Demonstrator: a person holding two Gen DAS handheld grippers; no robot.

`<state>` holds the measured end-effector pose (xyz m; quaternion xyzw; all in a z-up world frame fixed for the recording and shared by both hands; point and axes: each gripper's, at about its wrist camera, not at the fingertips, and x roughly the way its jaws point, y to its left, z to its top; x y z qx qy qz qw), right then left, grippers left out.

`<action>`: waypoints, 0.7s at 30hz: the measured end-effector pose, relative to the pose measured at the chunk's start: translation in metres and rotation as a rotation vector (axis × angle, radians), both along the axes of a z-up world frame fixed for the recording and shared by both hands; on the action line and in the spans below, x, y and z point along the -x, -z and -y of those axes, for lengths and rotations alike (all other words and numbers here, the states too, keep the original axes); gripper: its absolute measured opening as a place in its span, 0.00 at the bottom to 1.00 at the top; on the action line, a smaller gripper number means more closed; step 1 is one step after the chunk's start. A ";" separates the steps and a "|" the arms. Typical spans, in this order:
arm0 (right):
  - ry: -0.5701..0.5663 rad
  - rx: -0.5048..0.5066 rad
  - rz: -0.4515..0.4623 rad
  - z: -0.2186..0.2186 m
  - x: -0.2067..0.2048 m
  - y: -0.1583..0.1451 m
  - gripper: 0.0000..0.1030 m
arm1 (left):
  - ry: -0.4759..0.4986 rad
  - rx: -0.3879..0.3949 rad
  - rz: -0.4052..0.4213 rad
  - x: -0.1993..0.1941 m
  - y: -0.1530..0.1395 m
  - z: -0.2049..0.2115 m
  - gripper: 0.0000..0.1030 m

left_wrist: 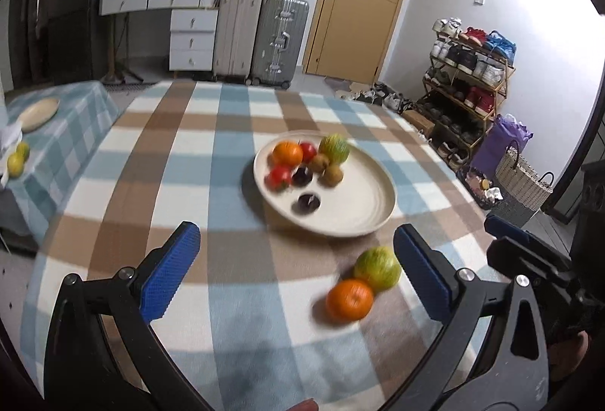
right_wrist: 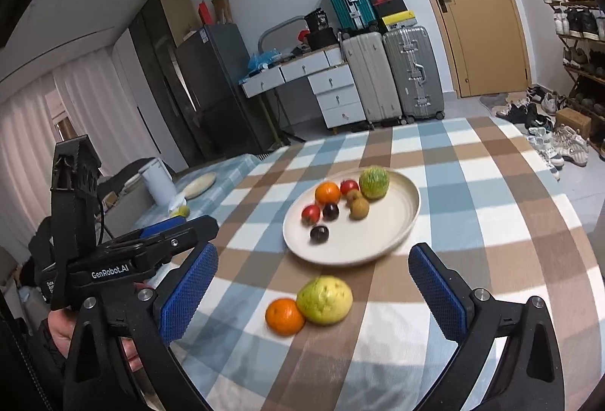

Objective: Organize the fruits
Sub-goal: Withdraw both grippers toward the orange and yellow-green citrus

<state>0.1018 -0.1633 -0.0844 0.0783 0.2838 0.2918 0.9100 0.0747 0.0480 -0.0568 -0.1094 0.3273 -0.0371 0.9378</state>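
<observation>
Two loose fruits, orange [right_wrist: 284, 316] and yellow-green guava [right_wrist: 325, 299], between wide-spread hand-held grippers.

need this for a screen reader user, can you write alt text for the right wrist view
An open right hand-held gripper hovers over a checked tablecloth, with a loose orange touching a yellow-green fruit between its blue fingers. Beyond them a cream plate holds seven small fruits. The left hand-held gripper shows at the left edge.
</observation>
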 end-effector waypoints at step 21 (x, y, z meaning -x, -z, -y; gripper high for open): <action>-0.026 -0.076 -0.288 -0.015 -0.043 0.069 1.00 | 0.025 0.081 -0.130 -0.019 0.071 -0.007 0.99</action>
